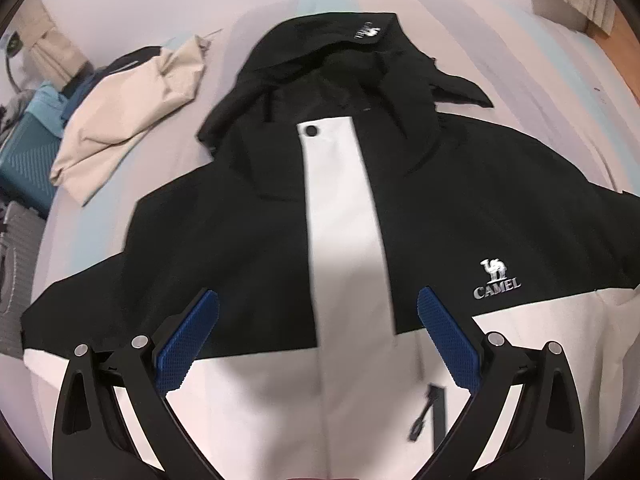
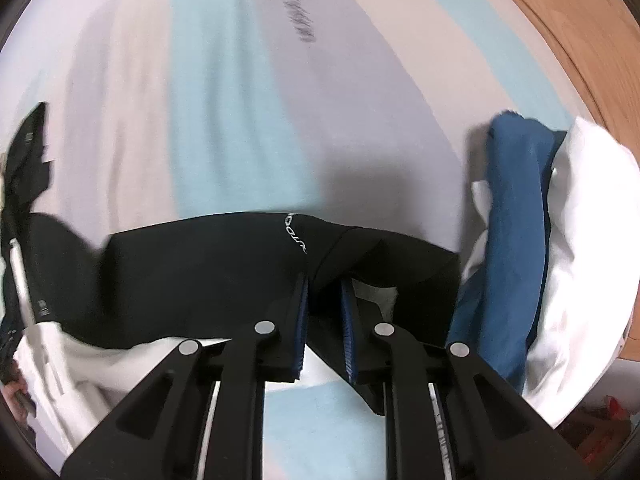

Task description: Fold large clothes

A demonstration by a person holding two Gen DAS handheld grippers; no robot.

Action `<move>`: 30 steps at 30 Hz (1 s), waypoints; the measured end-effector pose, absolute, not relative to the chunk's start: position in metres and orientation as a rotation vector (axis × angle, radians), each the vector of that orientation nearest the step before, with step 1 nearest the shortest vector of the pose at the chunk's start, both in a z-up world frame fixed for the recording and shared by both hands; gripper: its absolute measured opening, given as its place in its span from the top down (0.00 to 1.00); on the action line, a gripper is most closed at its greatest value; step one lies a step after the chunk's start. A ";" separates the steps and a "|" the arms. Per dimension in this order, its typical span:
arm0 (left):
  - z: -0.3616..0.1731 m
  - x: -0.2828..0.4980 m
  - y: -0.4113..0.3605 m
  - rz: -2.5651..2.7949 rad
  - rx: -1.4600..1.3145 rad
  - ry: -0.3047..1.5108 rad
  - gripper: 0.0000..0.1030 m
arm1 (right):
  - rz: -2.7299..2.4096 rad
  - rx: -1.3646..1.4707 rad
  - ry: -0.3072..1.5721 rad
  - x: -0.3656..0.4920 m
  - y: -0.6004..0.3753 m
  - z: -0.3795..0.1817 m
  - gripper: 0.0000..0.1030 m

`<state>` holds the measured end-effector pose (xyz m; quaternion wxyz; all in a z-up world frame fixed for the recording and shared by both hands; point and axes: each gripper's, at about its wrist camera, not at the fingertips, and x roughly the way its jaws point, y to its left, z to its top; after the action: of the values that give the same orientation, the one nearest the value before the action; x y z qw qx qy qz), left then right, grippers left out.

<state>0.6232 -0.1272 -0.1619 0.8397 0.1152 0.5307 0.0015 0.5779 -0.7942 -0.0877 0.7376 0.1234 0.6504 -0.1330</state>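
Left wrist view: black-and-white jacket point(image 1: 344, 216) spread front-up across the striped bed point(image 1: 120, 8), hood toward the far edge, hem toward the camera; left gripper point(image 1: 318, 310) hovering over the white placket, jaws released wide, nothing between them. Beige garment point(image 1: 124, 116) heaped near the bed's left edge, just apart from the jacket's sleeve. Likely trouble: slippery shell fabric sliding out of a shallow pinch, or a fold dragging the whole body askew with only one side anchored. Sleeve ends cut off at both sides of the frame; hem hidden under the gripper. Right wrist view: right gripper point(image 2: 324, 286) clenched on a black sleeve point(image 2: 208, 264) of the jacket, near the bed's right edge, close beside a blue-and-white garment pile point(image 2: 516, 240). Risk here: the sleeve swing snagging that pile or knocking it floorward. Depth of fabric between the pads hard to judge; cuff end not clearly visible; motion blur softening the edges.
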 end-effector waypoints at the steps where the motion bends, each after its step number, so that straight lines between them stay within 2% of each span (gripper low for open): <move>1: -0.158 0.622 -0.123 0.014 0.240 1.122 0.06 | -0.283 0.270 1.421 0.582 -0.781 -0.077 0.87; 6: -0.142 0.617 -0.102 0.040 0.208 1.081 0.06 | -0.236 0.258 1.346 0.572 -0.741 -0.064 0.88; 12: -0.139 0.611 -0.056 0.041 0.168 1.083 0.06 | -0.225 0.246 1.271 0.573 -0.641 -0.056 0.89; 22: -0.113 0.599 0.051 0.014 0.170 1.036 0.06 | -0.218 0.219 1.244 0.615 -0.421 -0.032 0.89; 30: -0.085 0.601 0.141 0.024 0.125 1.008 0.06 | -0.137 0.200 1.233 0.641 -0.274 -0.039 0.90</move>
<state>0.6015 0.1409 -0.0854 0.8738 0.0597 0.4825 0.0114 0.6409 -0.2745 -0.0393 0.8090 0.0935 0.5768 -0.0642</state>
